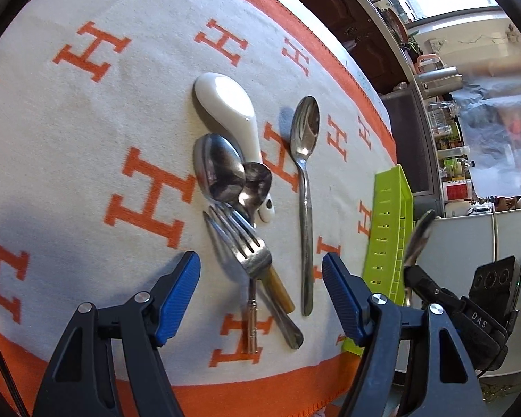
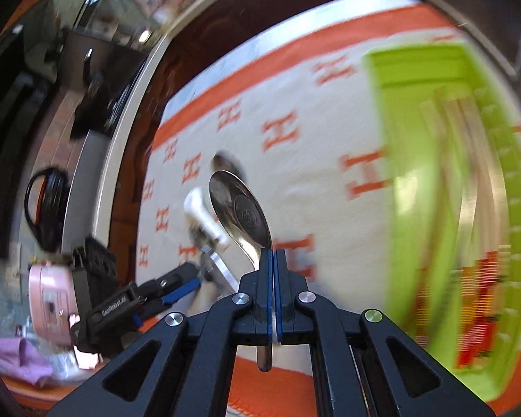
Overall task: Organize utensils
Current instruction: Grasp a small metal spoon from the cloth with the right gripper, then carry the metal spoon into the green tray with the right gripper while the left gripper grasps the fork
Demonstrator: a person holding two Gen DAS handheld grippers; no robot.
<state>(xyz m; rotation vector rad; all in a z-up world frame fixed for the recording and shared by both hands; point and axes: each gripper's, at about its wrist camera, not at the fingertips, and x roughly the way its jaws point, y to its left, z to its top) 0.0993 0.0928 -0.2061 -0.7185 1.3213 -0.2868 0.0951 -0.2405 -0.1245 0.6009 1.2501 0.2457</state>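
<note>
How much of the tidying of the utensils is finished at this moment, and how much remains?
Done: the green tray already holds some utensils, too blurred to count. In hand: the right tool is shut on a metal spoon, raised above the cloth. Left: the white spoon, the long spoon, two more spoons and a fork lie on the cloth; the left tool is open above them.

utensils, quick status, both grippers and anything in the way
Right gripper shut on metal spoon, lifted. Left gripper open over pile: fork, white ceramic spoon. Green tray beside, path clear.
</note>
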